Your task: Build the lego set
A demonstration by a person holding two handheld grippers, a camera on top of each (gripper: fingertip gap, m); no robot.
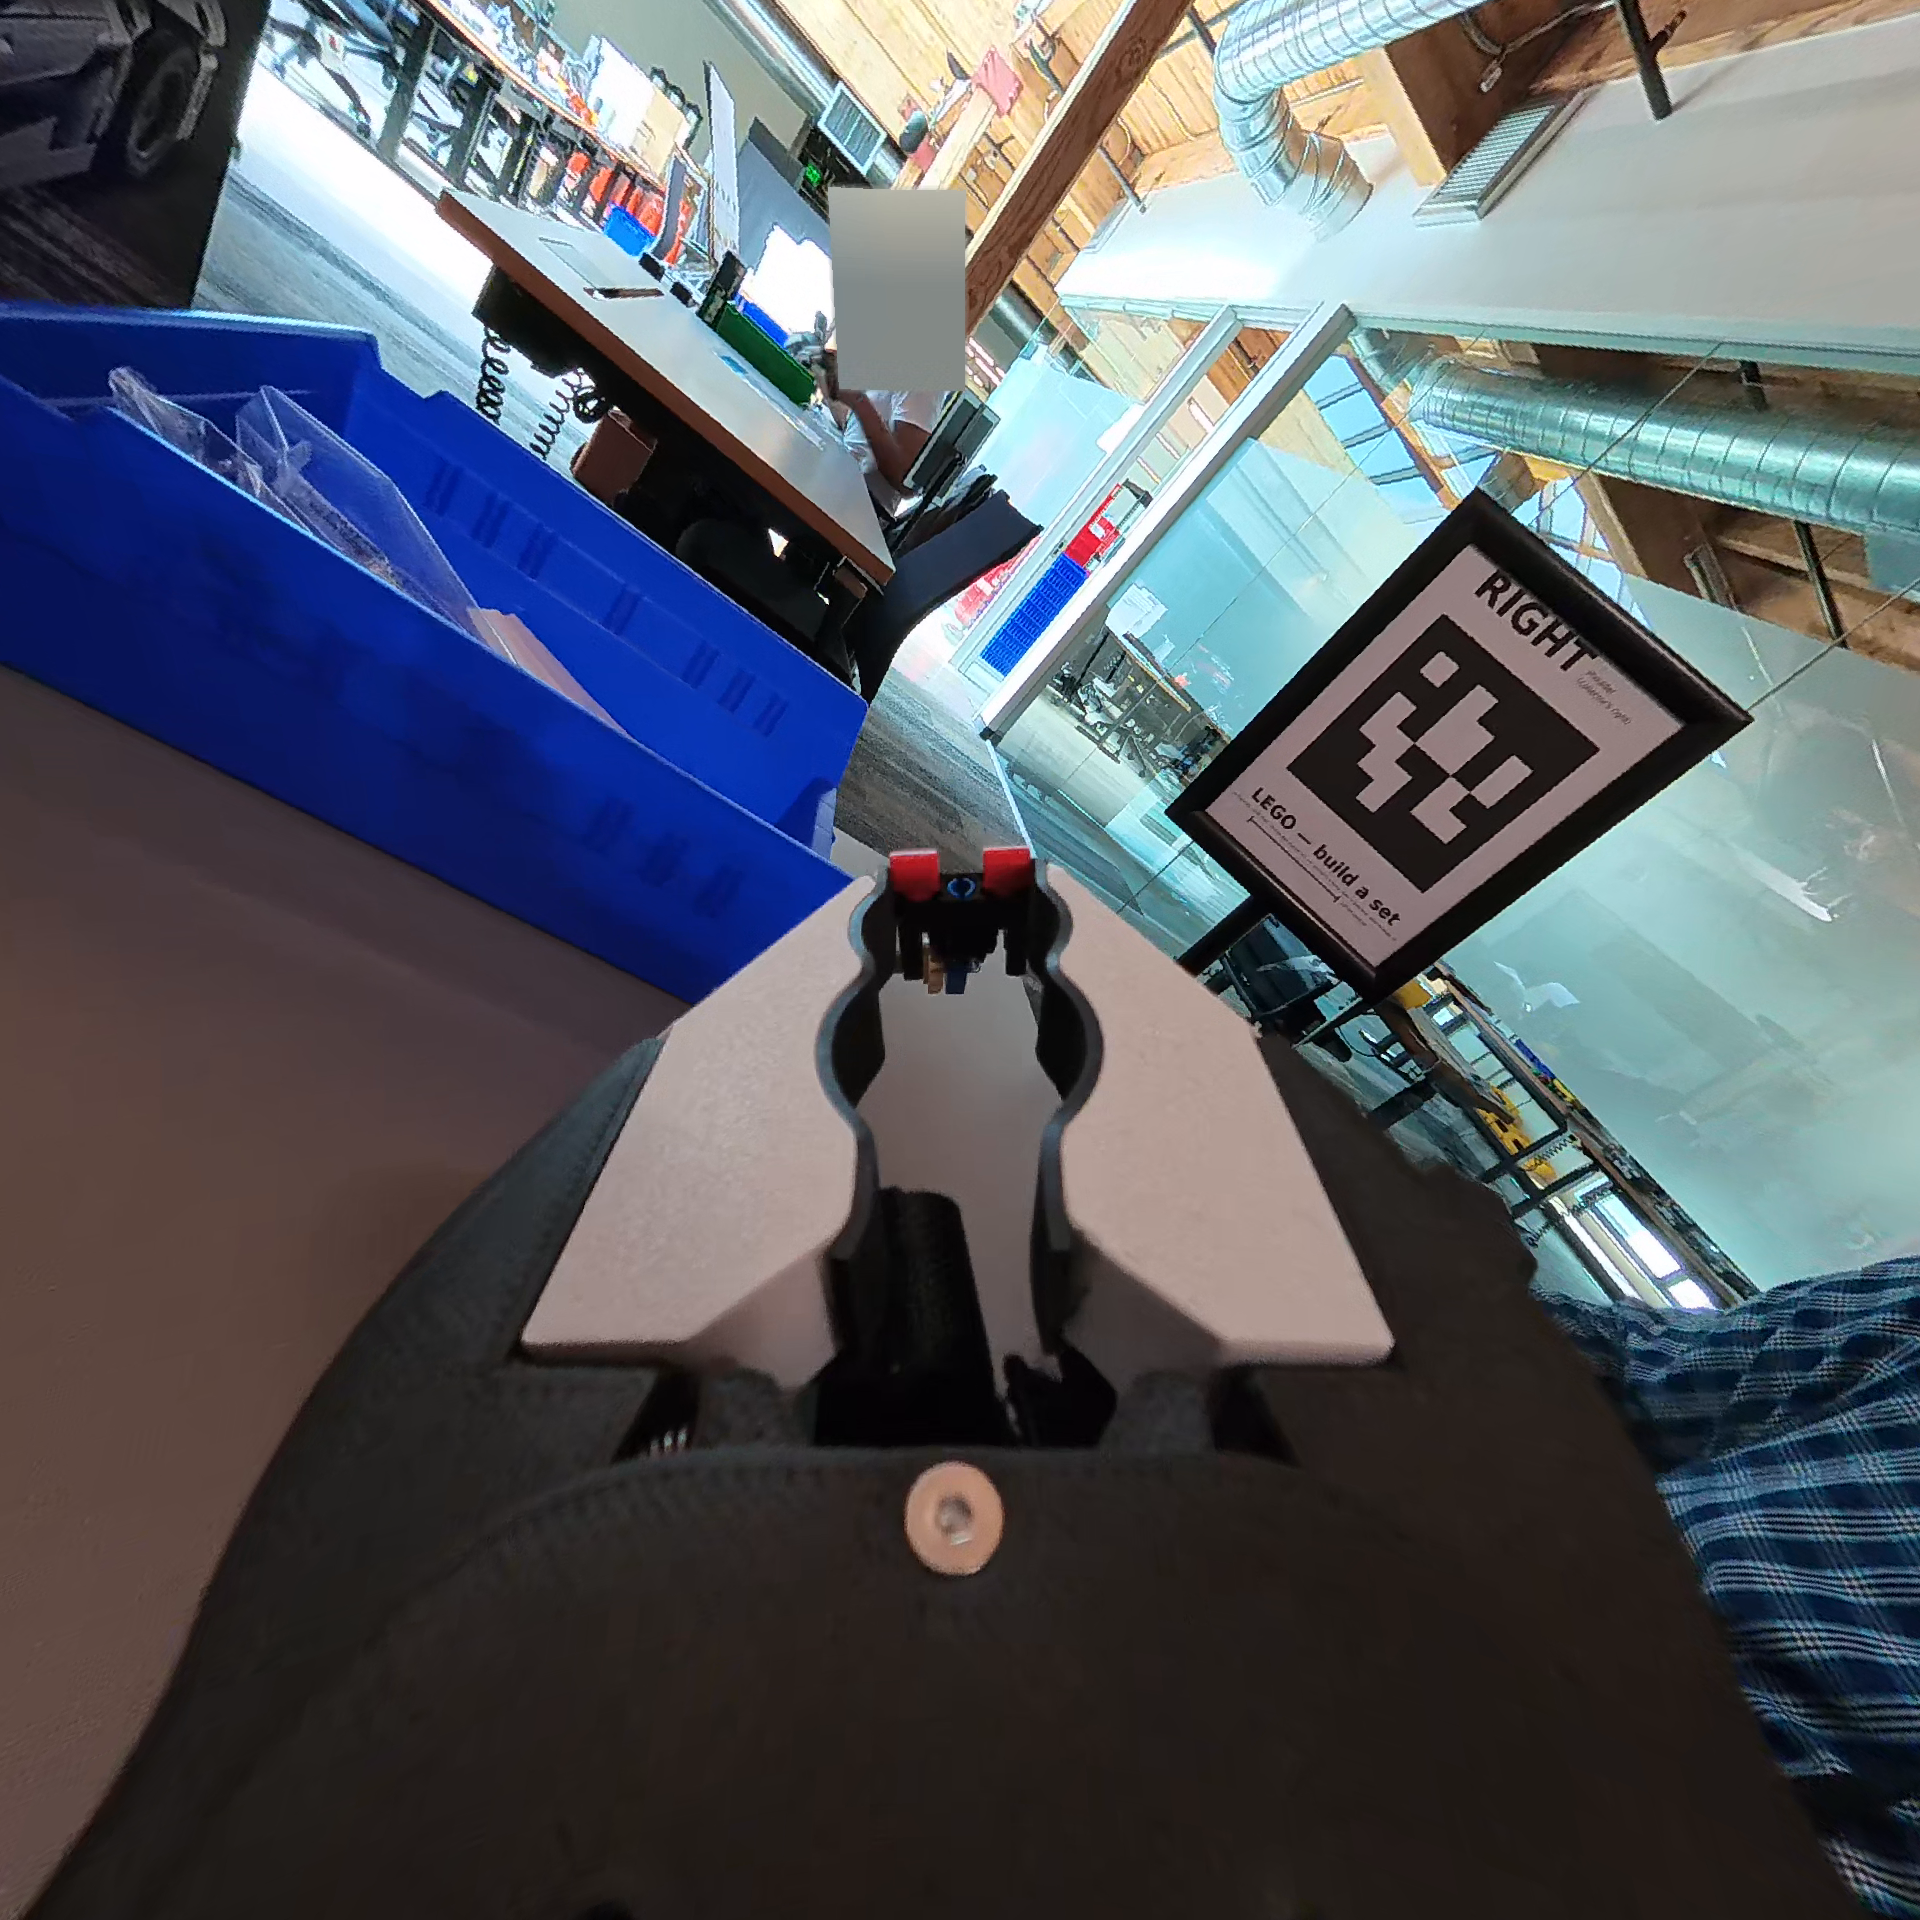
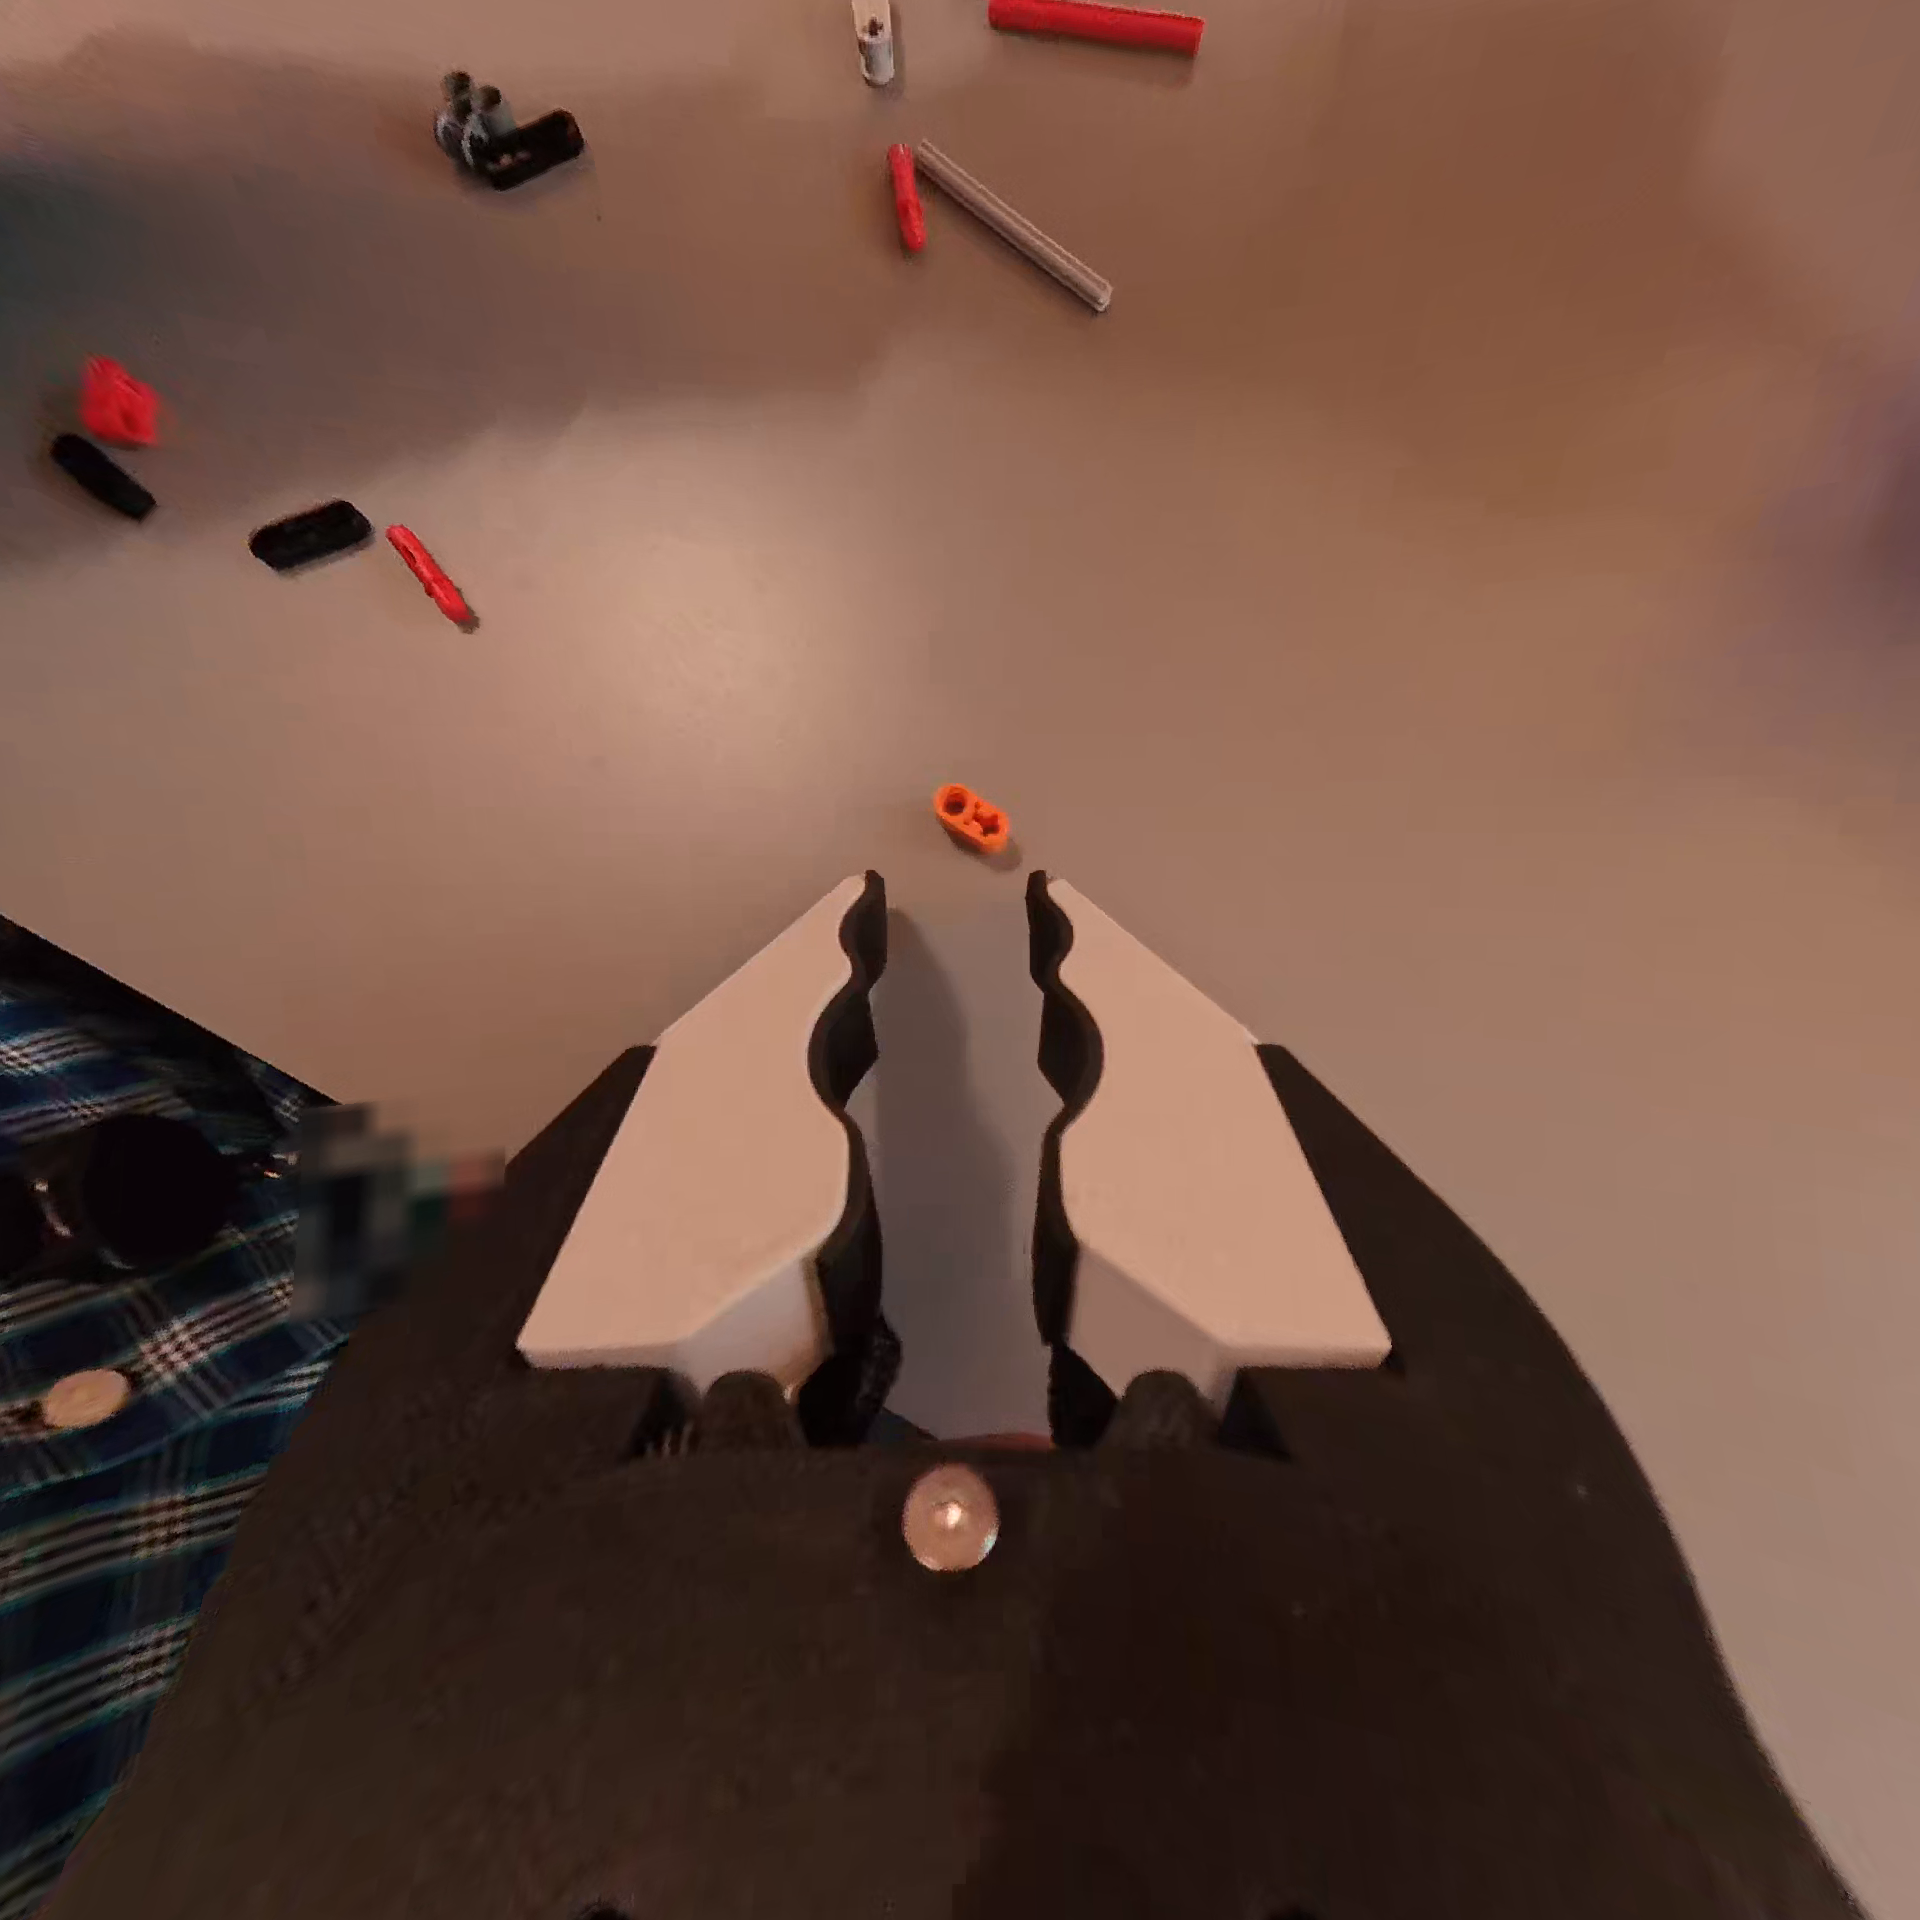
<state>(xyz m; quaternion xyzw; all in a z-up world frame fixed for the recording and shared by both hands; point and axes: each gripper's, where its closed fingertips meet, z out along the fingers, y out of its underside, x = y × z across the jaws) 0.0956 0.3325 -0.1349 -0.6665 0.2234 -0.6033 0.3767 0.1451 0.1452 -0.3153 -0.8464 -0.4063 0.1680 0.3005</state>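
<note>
The left gripper [image 1: 961, 899] is clenched on a small black-and-red lego assembly [image 1: 958, 906] pinched at its tips, lifted and tilted toward the room. Left of that assembly stands a blue plastic bin [image 1: 416, 623] on the pale tabletop [image 1: 260, 1039]; right of it a black-framed marker sign [image 1: 1455, 748], with glass partitions behind. The right gripper [image 2: 956, 894] hangs released over the table, jaws apart. A small orange two-hole lego connector [image 2: 972, 818] lies just beyond its tips; red, black and grey pieces lie well apart from the connector.

left hand-held gripper [image 1: 961, 894] clamped shut, right hand-held gripper [image 2: 956, 883] parted
</note>
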